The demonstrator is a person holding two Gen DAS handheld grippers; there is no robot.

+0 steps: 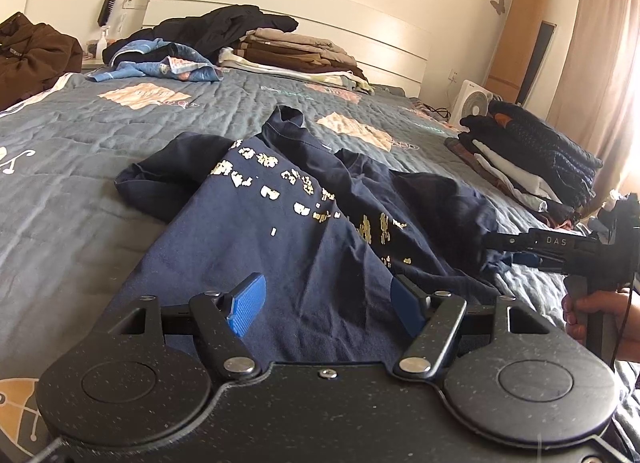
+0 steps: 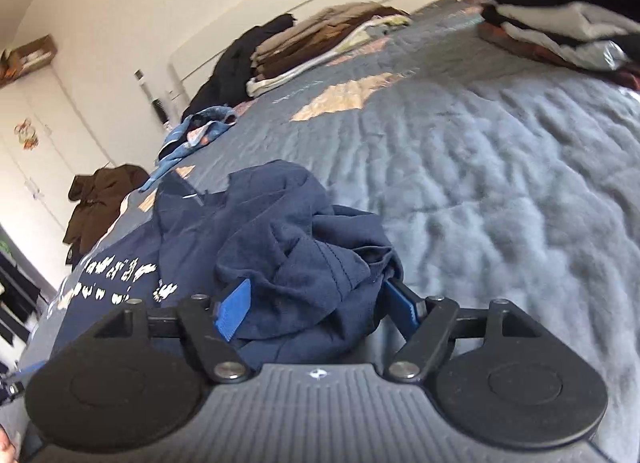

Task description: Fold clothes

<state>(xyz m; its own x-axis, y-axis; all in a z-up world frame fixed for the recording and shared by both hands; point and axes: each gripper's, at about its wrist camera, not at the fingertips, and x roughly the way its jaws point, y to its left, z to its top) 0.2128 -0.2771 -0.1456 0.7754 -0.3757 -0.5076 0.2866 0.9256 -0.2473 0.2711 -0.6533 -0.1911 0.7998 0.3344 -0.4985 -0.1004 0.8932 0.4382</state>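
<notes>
Showing only from the left wrist: hand [image 1: 592,317] gripping right tongs [image 1: 490,245].

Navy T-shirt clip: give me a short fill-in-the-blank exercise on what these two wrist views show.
1. The navy T-shirt lies on a grey quilted ____.
2. The print on the shirt is ____ in colour.
3. The pads of the left gripper are ____ in colour.
4. The bunched sleeve lies between the jaws of the ____ gripper.

Missing words: bed; gold; blue; right
</notes>
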